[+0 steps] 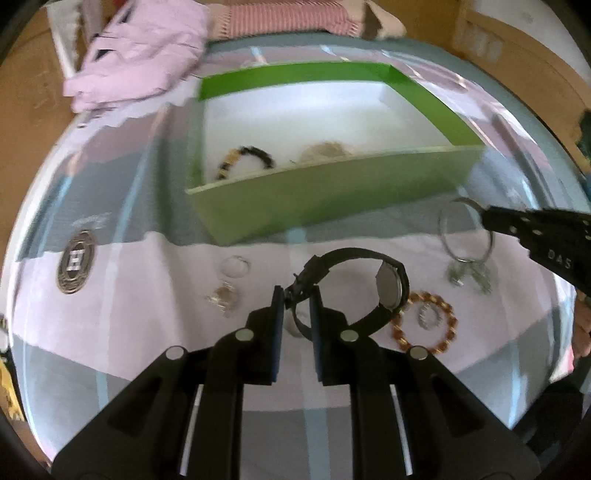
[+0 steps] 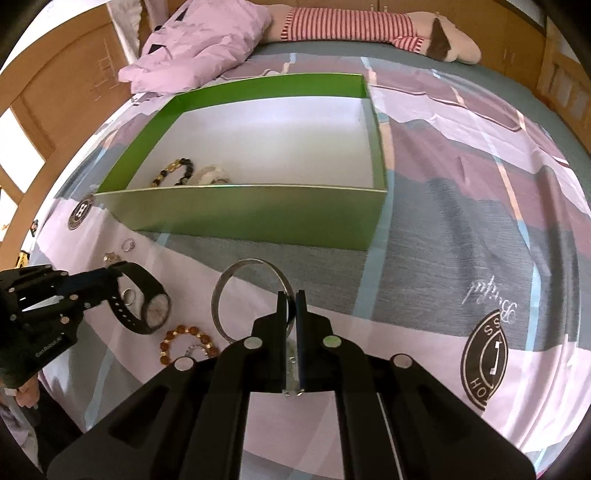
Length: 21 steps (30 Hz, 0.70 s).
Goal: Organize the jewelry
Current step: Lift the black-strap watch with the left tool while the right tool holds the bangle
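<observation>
My left gripper (image 1: 297,295) is shut on the strap of a black wristwatch (image 1: 388,284), held just above the bedspread; it also shows in the right wrist view (image 2: 147,299). My right gripper (image 2: 291,299) is shut on a silver bangle (image 2: 221,295) with small charms hanging from it (image 1: 469,277). A green box (image 1: 332,199) with a white floor stands ahead (image 2: 258,218). Inside lie a black-and-gold bead bracelet (image 2: 173,171) and a pale bracelet (image 2: 210,175). An amber bead bracelet (image 1: 424,321) lies on the bed around a small silver ring (image 1: 428,314).
A thin ring (image 1: 236,266) and a small silver piece (image 1: 221,297) lie on the bedspread left of the watch. A pink pillow (image 2: 195,40) and a striped plush toy (image 2: 351,26) lie beyond the box. Wooden bed frame (image 2: 55,92) surrounds the bed.
</observation>
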{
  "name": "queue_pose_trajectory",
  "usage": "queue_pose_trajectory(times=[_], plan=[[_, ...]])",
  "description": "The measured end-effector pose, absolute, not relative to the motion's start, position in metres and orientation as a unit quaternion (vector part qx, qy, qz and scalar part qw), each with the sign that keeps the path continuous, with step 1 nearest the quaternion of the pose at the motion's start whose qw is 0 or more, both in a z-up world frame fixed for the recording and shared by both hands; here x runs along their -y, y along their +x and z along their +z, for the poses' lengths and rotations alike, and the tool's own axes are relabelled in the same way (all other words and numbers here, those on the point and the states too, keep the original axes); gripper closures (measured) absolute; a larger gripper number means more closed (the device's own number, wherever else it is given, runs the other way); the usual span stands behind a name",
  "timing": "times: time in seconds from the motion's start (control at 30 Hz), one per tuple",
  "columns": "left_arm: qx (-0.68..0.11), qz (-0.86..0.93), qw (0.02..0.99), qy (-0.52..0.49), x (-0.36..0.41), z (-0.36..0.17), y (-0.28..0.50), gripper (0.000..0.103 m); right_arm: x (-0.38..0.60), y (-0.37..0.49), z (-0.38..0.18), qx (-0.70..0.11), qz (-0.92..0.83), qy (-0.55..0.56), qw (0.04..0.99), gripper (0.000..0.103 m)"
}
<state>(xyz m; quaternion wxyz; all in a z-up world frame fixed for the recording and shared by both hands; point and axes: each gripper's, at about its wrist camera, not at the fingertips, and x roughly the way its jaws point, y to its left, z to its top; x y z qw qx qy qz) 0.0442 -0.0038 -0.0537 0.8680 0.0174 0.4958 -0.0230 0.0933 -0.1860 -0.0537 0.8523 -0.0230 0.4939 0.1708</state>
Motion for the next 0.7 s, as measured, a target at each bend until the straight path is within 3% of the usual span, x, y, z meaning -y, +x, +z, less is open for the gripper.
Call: queue_pose_trajectory(times=[0.7], plan=[[-0.46,-0.022,0.887,-0.024,-0.013,-0.025,0.032,0.087,0.166,0.1,-0.062,-0.474,0.124,-0.001,0.872,0.099]])
